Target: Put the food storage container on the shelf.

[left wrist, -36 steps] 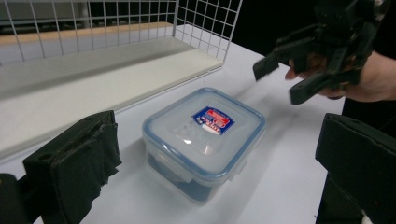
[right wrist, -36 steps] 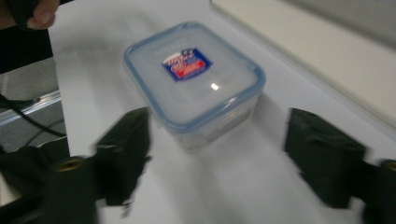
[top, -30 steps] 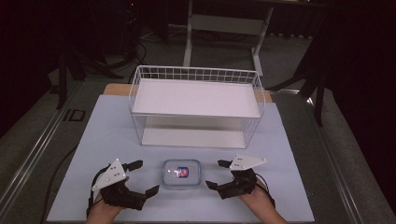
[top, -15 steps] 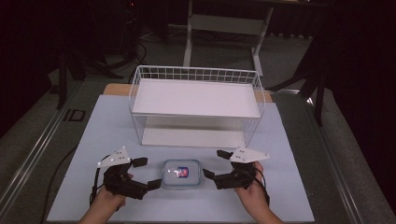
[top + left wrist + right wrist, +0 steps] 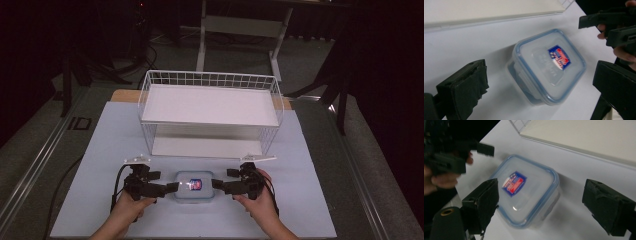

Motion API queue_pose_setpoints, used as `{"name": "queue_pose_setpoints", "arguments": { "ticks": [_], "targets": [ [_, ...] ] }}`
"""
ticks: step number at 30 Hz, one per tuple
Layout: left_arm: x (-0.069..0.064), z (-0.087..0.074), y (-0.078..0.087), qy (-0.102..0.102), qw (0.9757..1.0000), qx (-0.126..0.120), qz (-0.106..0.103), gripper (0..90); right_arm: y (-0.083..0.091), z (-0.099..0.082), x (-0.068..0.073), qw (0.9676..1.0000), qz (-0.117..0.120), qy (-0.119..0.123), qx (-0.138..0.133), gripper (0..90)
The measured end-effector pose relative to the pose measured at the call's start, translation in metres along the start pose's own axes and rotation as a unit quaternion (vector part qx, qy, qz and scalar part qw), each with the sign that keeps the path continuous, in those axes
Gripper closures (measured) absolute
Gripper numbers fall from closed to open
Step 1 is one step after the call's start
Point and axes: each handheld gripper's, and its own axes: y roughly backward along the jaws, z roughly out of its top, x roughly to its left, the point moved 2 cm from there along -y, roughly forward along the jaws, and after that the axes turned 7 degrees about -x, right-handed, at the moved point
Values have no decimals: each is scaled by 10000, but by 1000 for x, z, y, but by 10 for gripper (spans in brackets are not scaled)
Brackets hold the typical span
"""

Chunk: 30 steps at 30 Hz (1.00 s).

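On the white table [image 5: 100, 150] before the wire rack [image 5: 210, 107], both hands have swung inward, so left gripper [image 5: 167, 187] and right gripper [image 5: 220, 185], jaws spread and empty, now flank the lidded container [image 5: 194, 186], ready to grasp.

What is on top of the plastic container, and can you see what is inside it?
A red and blue label sits on the lid of the plastic container. The frosted lid and walls hide the inside, so its contents cannot be told.

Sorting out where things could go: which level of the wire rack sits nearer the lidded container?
The lower shelf of the wire rack, level with the container; the upper shelf sits raised.
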Motion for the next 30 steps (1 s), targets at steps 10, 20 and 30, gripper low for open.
{"name": "queue_pose_setpoints", "arguments": {
  "ticks": [10, 20, 30],
  "targets": [
    [10, -13, -20, 729, 9971, 236, -1, 54, -19, -10, -7, 9952, -152, -869, 425, 212],
    [10, -20, -26, 1067, 9933, 394, -192, 251, -26, -21, -10, 9865, 3, -1506, 640, 319],
    [4, -17, -25, 914, 9943, 484, -263, 381, -28, -23, -7, 9799, 27, -1857, 723, 434]
  ]
}}
